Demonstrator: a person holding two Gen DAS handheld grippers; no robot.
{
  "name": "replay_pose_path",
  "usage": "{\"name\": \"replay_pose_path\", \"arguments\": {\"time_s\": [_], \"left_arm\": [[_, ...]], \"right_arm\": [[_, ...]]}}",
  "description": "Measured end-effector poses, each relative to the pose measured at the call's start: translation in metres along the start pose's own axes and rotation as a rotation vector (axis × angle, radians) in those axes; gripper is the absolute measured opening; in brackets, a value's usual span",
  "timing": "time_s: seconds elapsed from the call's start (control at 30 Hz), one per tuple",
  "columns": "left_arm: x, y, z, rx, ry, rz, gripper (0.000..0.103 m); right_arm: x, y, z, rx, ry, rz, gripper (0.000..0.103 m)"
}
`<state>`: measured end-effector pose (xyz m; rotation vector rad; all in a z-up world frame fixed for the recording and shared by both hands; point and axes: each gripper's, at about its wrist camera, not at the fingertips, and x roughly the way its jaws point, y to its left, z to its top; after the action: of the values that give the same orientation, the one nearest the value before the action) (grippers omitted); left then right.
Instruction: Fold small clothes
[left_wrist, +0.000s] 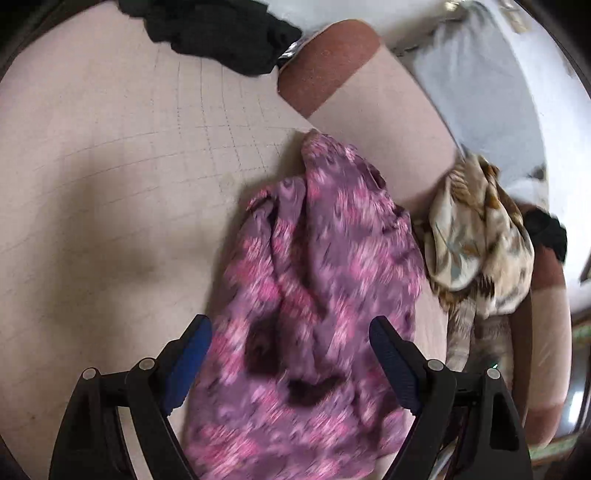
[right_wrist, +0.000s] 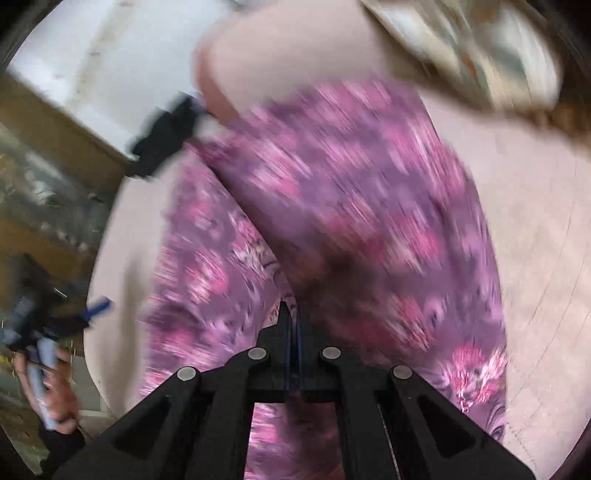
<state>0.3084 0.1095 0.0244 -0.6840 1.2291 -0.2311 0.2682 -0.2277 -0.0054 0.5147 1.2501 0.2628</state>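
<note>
A purple garment with pink flowers (left_wrist: 317, 280) lies bunched on the pale pink bed sheet (left_wrist: 110, 184). My left gripper (left_wrist: 290, 332) is open, its blue-padded fingers (left_wrist: 192, 354) straddling the near part of the garment without gripping it. In the right wrist view the same garment (right_wrist: 351, 221) is blurred by motion and hangs lifted. My right gripper (right_wrist: 291, 314) is shut on its fabric. The left gripper (right_wrist: 74, 314) and the hand holding it show at that view's left edge.
A cream and brown patterned cloth (left_wrist: 476, 236) lies crumpled to the right of the garment, near the bed's edge. A black cloth (left_wrist: 221, 33) lies at the far side. A reddish-brown band (left_wrist: 325, 66) crosses the sheet. A light wall and floor lie beyond.
</note>
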Motion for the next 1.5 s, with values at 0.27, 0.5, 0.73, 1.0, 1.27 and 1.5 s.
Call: {"name": "replay_pose_path", "arguments": {"time_s": [0.27, 0.5, 0.73, 1.0, 1.27, 1.5], "left_arm": [[0.08, -0.002, 0.067, -0.065, 0.026, 0.042, 0.075], [0.075, 0.047, 0.079, -0.268, -0.052, -0.131, 0.07], [0.087, 0.041, 0.089, -0.245, -0.012, -0.157, 0.058], [0.107, 0.046, 0.091, -0.282, 0.001, -0.144, 0.044], [0.073, 0.02, 0.106, -0.103, -0.076, -0.147, 0.003], [0.078, 0.054, 0.112, -0.18, -0.112, 0.031, 0.003]], "right_arm": [[0.002, -0.013, 0.004, -0.012, 0.021, -0.14, 0.012], [-0.047, 0.002, 0.016, -0.027, -0.209, -0.026, 0.093], [-0.005, 0.086, 0.116, -0.176, -0.168, 0.117, 0.097], [0.136, 0.131, 0.205, -0.157, 0.093, 0.117, 0.061], [0.133, 0.142, 0.209, -0.188, 0.037, 0.027, 0.007], [0.137, 0.109, 0.224, -0.097, -0.008, -0.019, 0.002]]}}
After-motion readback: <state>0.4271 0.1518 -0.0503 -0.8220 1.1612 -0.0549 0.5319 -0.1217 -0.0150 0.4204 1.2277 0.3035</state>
